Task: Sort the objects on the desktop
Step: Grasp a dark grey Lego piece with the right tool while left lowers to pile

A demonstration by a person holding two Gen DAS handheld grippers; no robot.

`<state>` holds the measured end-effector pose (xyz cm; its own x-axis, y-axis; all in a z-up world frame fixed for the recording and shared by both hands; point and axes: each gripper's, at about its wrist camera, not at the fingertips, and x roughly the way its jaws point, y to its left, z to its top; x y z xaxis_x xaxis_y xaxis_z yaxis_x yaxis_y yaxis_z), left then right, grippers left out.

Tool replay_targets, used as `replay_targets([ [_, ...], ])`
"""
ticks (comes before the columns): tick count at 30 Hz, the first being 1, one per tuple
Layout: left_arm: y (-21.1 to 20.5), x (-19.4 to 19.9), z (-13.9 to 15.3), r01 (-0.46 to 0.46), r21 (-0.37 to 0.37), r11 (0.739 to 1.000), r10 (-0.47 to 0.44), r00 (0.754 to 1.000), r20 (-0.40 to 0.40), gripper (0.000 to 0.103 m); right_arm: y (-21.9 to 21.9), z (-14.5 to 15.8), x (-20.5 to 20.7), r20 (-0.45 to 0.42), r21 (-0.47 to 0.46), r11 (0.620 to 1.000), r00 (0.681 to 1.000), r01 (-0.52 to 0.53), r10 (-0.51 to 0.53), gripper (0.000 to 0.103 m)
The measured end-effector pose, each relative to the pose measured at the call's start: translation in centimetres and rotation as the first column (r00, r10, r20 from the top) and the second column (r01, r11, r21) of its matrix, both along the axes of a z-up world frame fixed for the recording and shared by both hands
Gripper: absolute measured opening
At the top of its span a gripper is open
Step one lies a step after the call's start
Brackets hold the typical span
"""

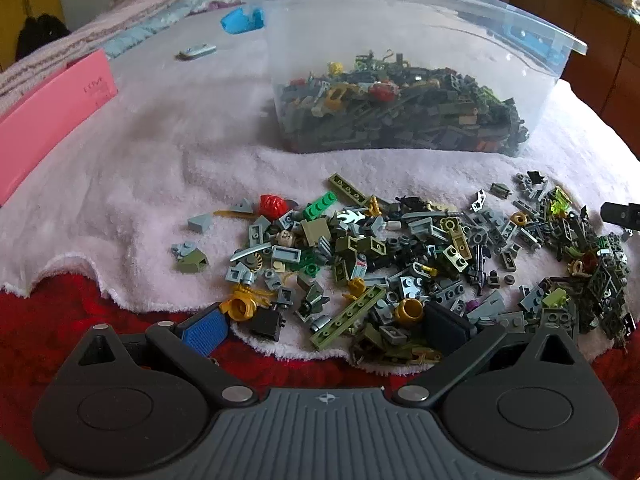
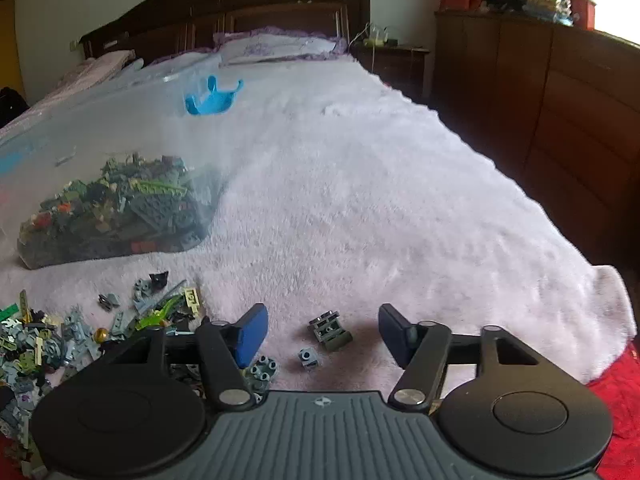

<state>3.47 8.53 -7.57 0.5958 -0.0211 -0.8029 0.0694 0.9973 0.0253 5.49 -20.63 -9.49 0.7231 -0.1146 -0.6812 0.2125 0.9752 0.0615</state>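
The left gripper has its fingers spread wide apart, holding nothing, low over the near edge of a heap of toy bricks. A gold cup-shaped piece and a long olive strip lie between them. The heap is spread over a pale fluffy blanket on the bed, with a red cover showing below the blanket's edge.

The right gripper also has its fingers wide apart and empty. Between them lie a dark grey brick and a small grey cube, both apart from the blue pads. A studded grey piece sits just beside the left pad.

Beyond the heap stands a clear plastic tub partly filled with more bricks. A pink box lies at far left, a blue plastic thing further up the bed, and a dark wooden headboard behind
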Motion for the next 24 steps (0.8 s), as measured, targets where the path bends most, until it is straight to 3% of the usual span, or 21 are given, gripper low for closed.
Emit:
replay_targets([
  [10, -0.09, 0.04, -0.01, 0.0, 0.0, 1.0, 0.0, 1.0, 0.004, 0.103, 0.07, -0.9, 0.45, -0.027, 0.02, 1.0, 0.999, 0.02, -0.02, 0.059],
  [13, -0.1, -0.05, -0.08, 0.009, 0.003, 1.0, -0.009, 1.0, 0.013, 0.103, -0.12, -0.58, 0.06, -0.014, 0.035, 0.999, 0.999, 0.042, -0.041, 0.044],
  [18, -0.28, -0.21, -0.12, 0.023, 0.014, 1.0, -0.023, 0.999, 0.03, 0.103, 0.06, -0.74, -0.02, -0.022, 0.011, 0.999, 0.999, 0.034, -0.033, 0.039],
  [22, -0.32, -0.17, -0.1, 0.024, 0.016, 1.0, -0.025, 0.999, 0.031, 0.103, 0.45, -0.62, 0.1, -0.029, 0.005, 1.0, 0.999, 0.022, -0.021, 0.02],
  [24, -0.32, -0.2, 0.04, 0.031, 0.018, 0.999, -0.032, 0.999, 0.028, 0.103, 0.83, -0.44, 0.04, -0.031, 0.0, 1.0, 0.999, 0.015, -0.015, 0.02],
])
